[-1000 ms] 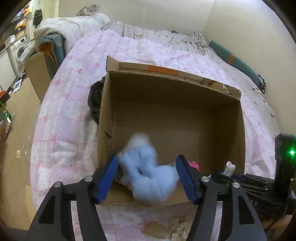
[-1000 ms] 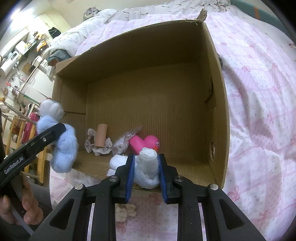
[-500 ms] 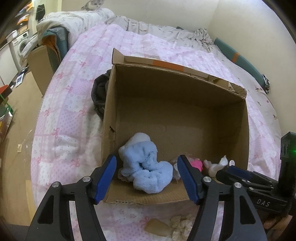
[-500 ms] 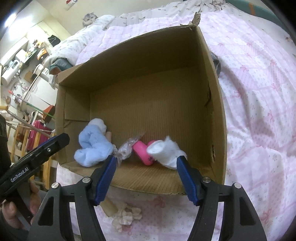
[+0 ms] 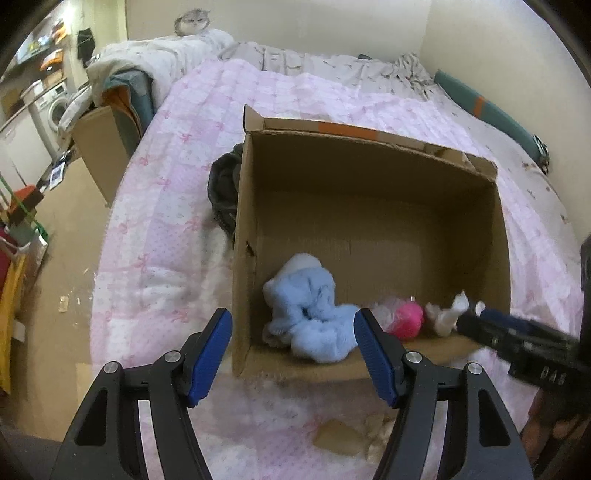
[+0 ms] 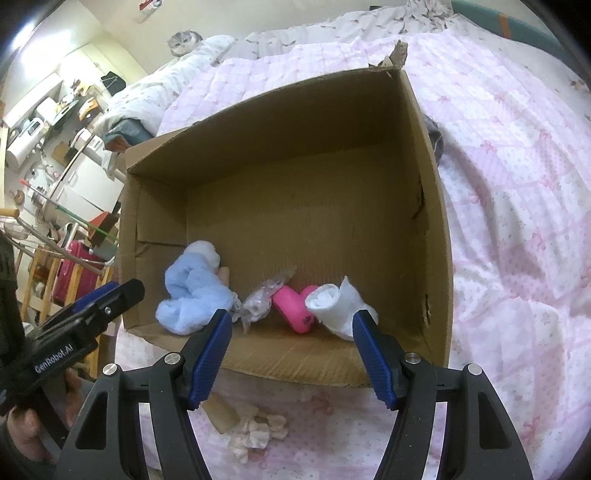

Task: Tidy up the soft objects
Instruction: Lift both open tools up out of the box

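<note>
An open cardboard box stands on the pink bed. Inside, near its front edge, lie a fluffy blue cloth, a pink heart toy, a crumpled clear wrapper and a rolled white cloth. My left gripper is open and empty, just in front of the box, before the blue cloth. My right gripper is open and empty, before the pink toy and white cloth. It shows at the right of the left wrist view.
On the pink quilt in front of the box lie a cardboard tube with lacy cloth. A dark garment sits behind the box's left wall. A cat sits on bedding at the back. Floor and furniture lie left.
Both grippers opened and dropped their loads: the blue cloth and the white cloth now lie in the box. Both grippers have since drawn back and up from the box.
</note>
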### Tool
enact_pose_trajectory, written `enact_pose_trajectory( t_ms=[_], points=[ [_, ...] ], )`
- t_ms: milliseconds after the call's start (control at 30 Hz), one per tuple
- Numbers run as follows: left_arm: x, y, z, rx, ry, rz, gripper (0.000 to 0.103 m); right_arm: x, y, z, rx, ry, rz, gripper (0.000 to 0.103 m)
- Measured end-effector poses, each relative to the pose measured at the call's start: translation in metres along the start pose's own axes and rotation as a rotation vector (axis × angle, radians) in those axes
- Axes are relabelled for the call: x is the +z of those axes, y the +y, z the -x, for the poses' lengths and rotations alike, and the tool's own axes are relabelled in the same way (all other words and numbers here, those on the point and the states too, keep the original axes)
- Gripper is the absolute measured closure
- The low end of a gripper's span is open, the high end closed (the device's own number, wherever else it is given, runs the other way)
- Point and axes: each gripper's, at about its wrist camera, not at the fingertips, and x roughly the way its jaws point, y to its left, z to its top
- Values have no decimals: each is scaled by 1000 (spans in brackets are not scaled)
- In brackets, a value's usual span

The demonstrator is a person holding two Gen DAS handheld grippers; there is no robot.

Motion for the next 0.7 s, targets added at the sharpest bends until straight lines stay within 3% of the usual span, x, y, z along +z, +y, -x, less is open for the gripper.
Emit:
enact_pose_trajectory(
  t_ms=[467,700],
  points=[
    [-37,12,21,20,33,47,37,-21,-1,34,20,-59,-12,32],
    [-48,15,24,32,48,61,37,-39,13,26,30,-11,17,32]
  ],
)
